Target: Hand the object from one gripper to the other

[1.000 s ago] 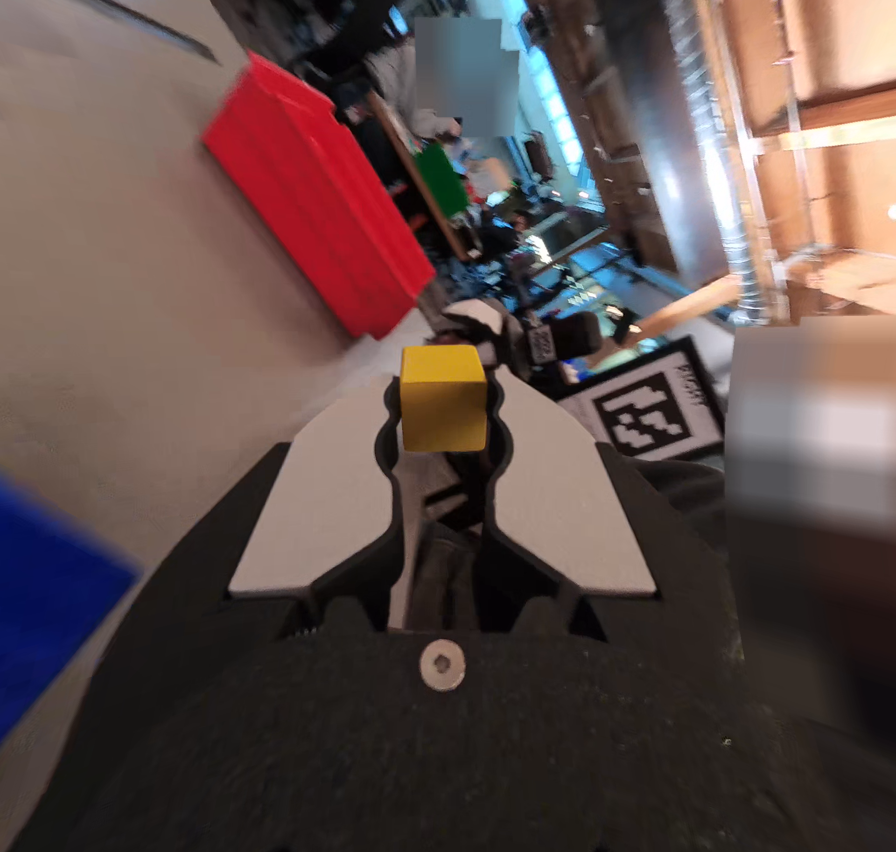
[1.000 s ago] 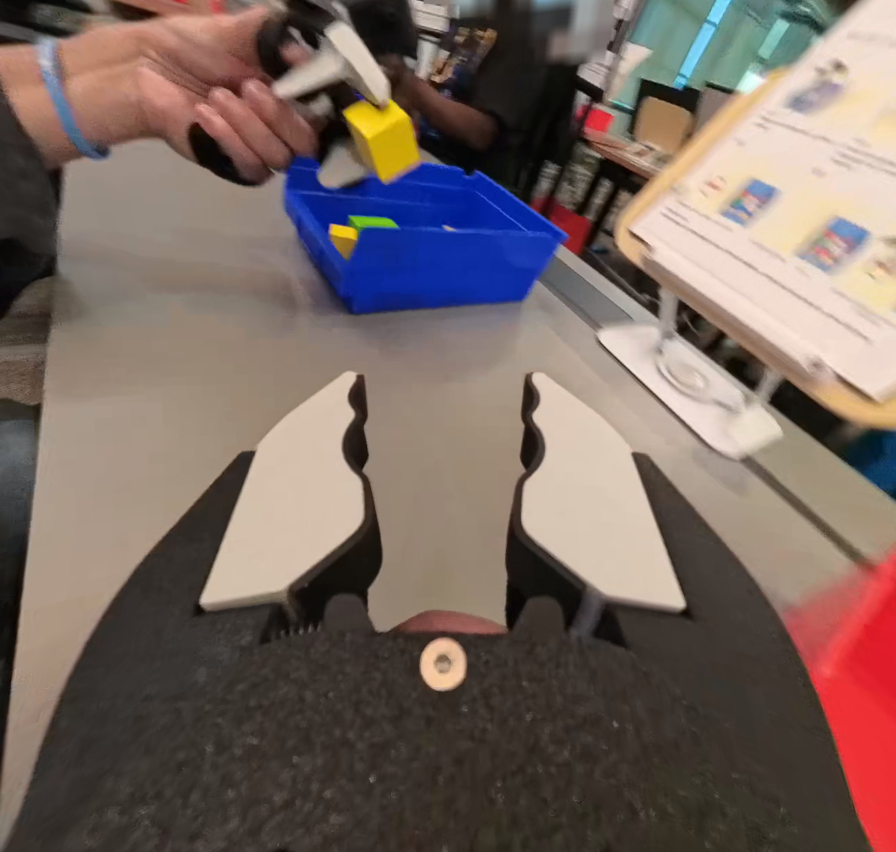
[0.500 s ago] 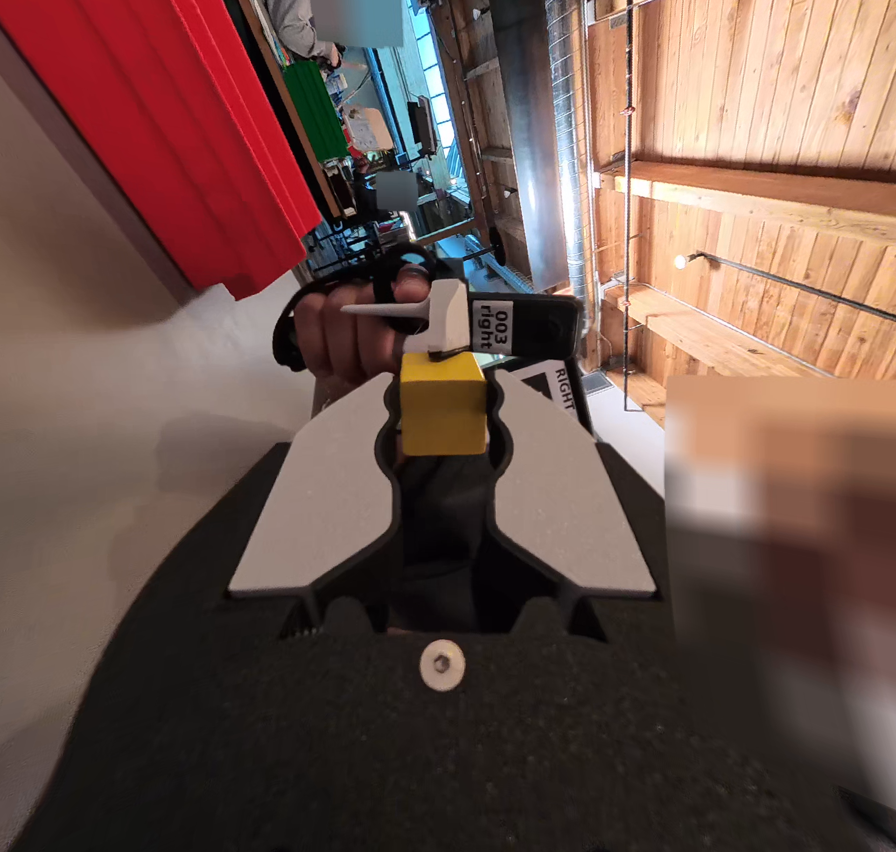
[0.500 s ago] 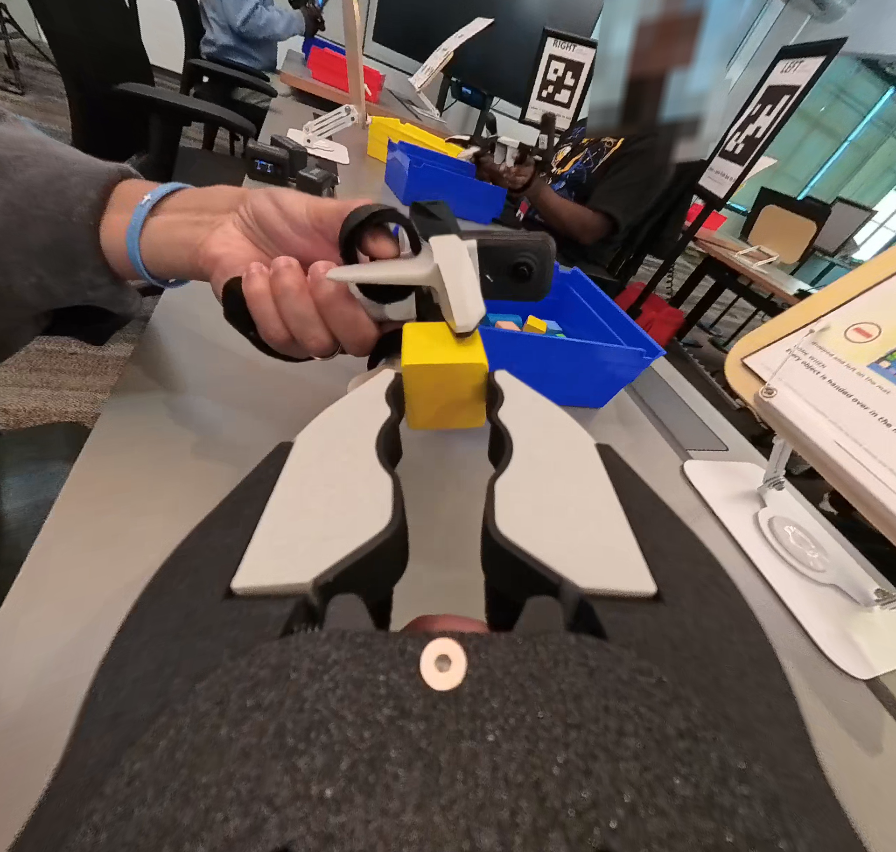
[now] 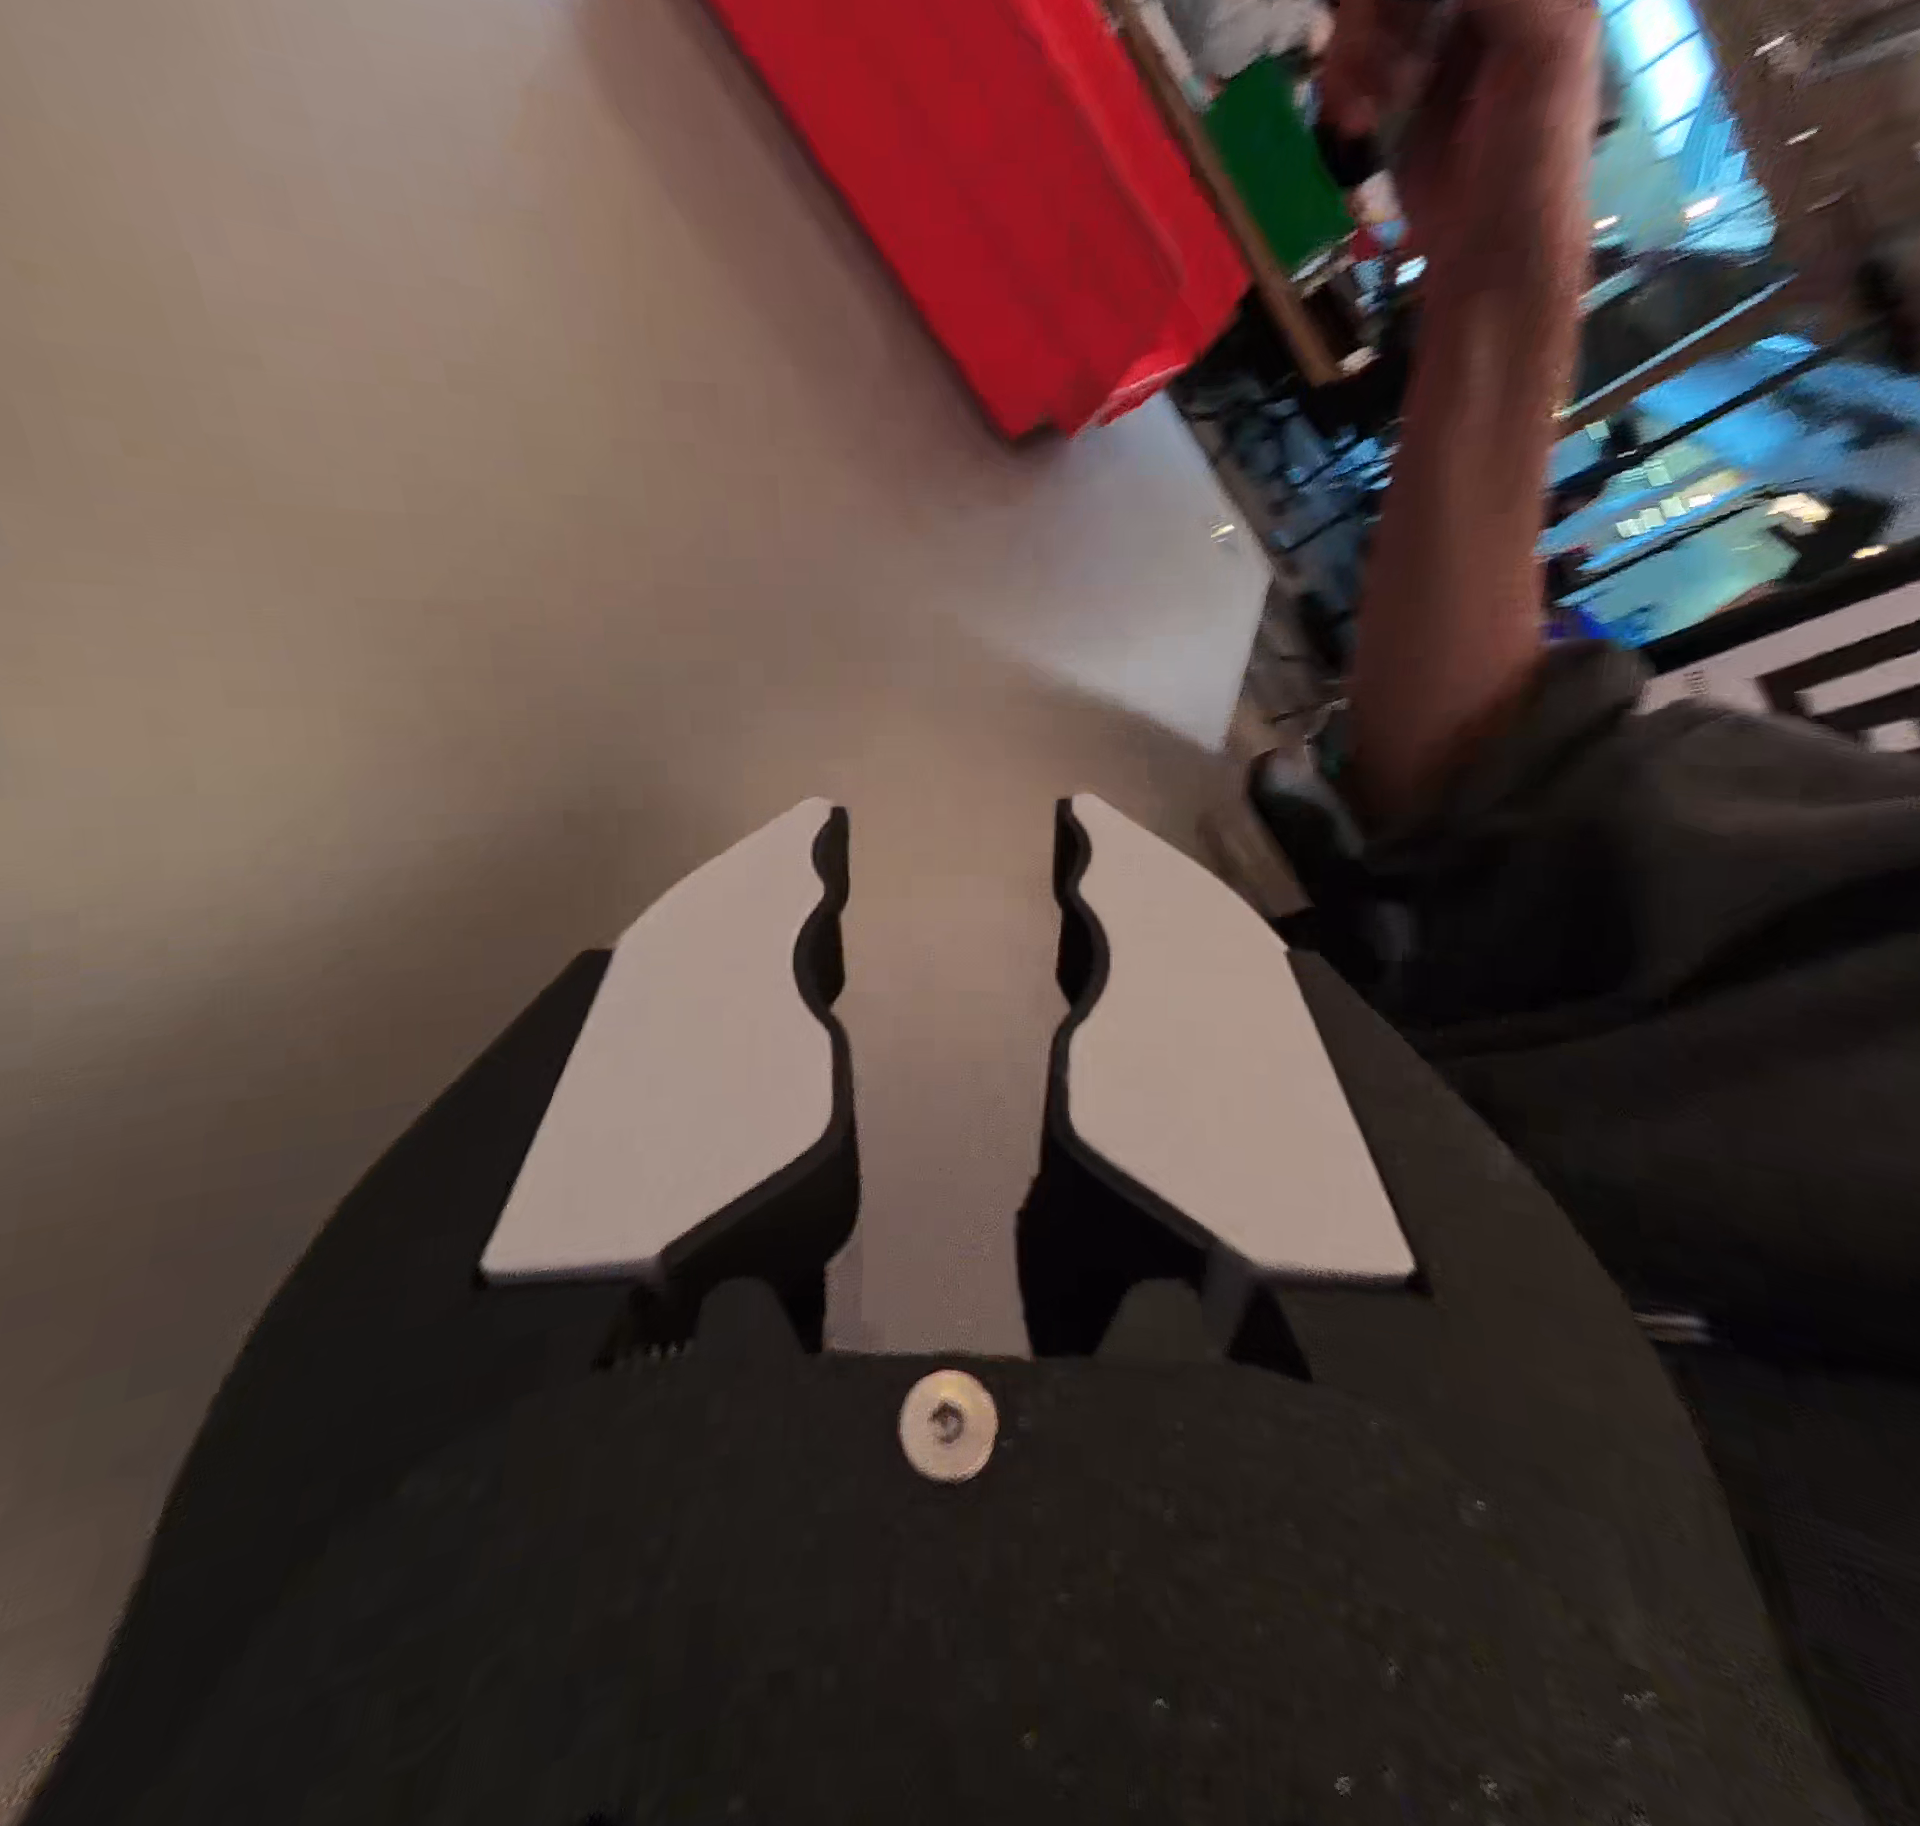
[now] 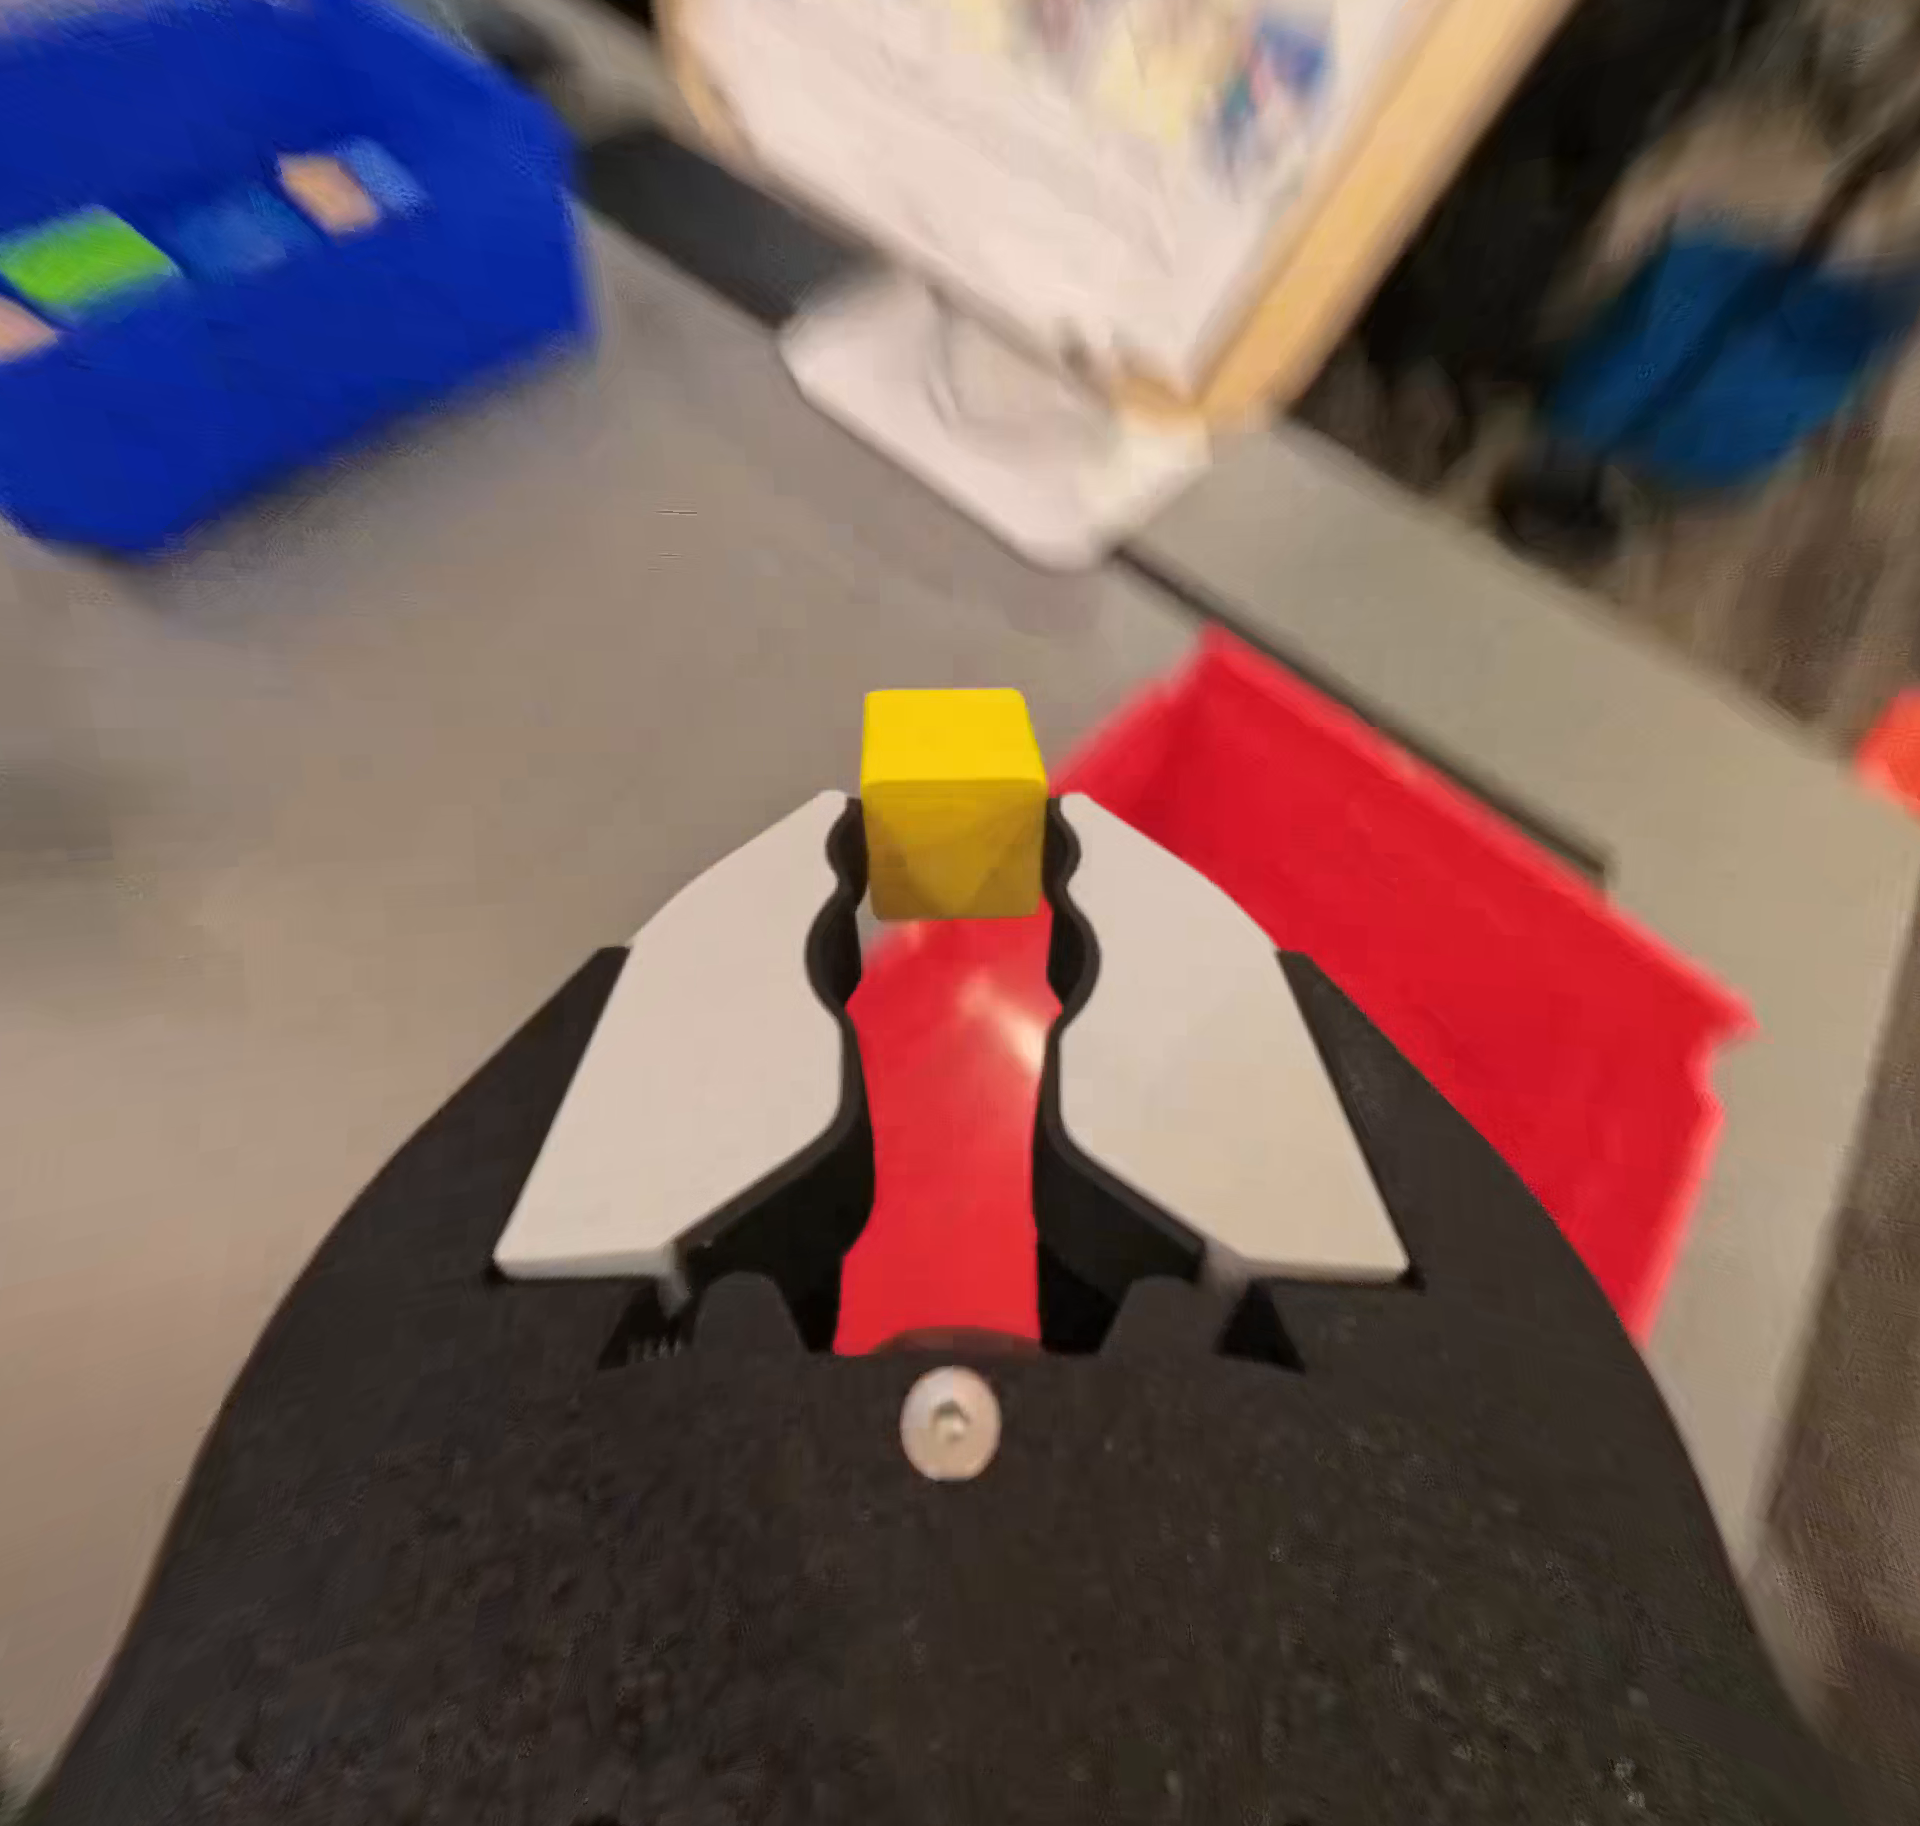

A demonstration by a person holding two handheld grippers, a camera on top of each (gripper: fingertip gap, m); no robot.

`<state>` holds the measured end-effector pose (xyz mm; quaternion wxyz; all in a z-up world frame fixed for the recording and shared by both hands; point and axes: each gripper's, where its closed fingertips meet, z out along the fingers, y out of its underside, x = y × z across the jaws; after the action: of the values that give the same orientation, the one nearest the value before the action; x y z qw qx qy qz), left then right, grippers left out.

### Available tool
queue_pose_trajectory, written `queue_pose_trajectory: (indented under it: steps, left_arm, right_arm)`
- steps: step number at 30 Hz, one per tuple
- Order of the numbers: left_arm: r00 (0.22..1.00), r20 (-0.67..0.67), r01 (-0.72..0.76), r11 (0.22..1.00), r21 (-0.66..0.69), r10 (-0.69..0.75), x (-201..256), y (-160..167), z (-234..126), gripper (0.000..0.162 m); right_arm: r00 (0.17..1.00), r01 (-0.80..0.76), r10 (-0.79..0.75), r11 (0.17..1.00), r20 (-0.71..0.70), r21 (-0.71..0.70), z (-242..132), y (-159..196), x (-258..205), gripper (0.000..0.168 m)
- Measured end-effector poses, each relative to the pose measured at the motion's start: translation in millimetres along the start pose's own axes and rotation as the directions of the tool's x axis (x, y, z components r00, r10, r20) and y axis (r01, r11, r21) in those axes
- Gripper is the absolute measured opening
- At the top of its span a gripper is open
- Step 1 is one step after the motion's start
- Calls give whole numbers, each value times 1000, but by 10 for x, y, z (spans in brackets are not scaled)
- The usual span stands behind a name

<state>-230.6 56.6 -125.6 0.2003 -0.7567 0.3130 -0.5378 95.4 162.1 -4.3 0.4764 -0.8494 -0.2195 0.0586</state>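
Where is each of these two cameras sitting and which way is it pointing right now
Left wrist view: sits on the left gripper, looking along its open, empty fingers over the grey table toward the red bin; a forearm and dark sleeve show at right.
Right wrist view: sits on the right gripper, looking down over the red bin; its fingers clamp the yellow cube; blue bin far left.
Shared: table and red bin.

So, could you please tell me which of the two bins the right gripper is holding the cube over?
The red bin: it lies directly beneath the right gripper and its yellow cube; the blue bin sits farther off.
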Motion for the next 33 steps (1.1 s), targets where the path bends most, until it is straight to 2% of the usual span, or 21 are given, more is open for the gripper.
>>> queue_pose_trajectory:
  steps: [3, 6, 9, 11, 19, 23, 28, 31, 33]
  left_arm:
    - [1000, -7, -15, 1000, -11, 15, 46, 13, 25, 37]
    - [999, -1, -40, 999, -18, 40, 47, 17, 39, 37]
    - [998, 37, -46, 998, -44, 48, -24, 62, 61, 37]
    - [1000, 9, -24, 999, -37, 25, 23, 47, 71, 37]
    - [998, 28, -59, 996, -65, 61, 29, 97, 86, 37]
    - [996, 40, -70, 994, -80, 74, 18, 119, 99, 37]
    - [996, 50, -74, 993, -90, 79, -3, 138, 86, 37]
    - [997, 45, -65, 995, -76, 68, 1, 114, 73, 38]
    - [996, 56, -70, 994, -80, 75, -23, 125, 61, 38]
  right_arm:
    - [998, -40, 53, 931, 28, -363, 138, 729, 323, 32]
    - [998, 16, 19, 818, 54, -576, 277, 1229, 448, 32]
    - [999, 30, 3, 727, 46, -686, 470, 1498, 558, 32]
    - [1000, 17, -1, 679, 21, -734, 578, 1585, 657, 32]
    - [1000, -26, 13, 523, -23, -852, 783, 1676, 1030, 32]
    - [999, -41, 45, 497, -22, -867, 857, 1719, 1056, 32]
    - [1000, -4, 10, 524, 1, -852, 859, 1677, 1046, 33]
    - [998, 9, -49, 625, -28, -780, 721, 1339, 1039, 54]
    - [991, 27, -106, 746, -78, -665, 518, 957, 978, 55]
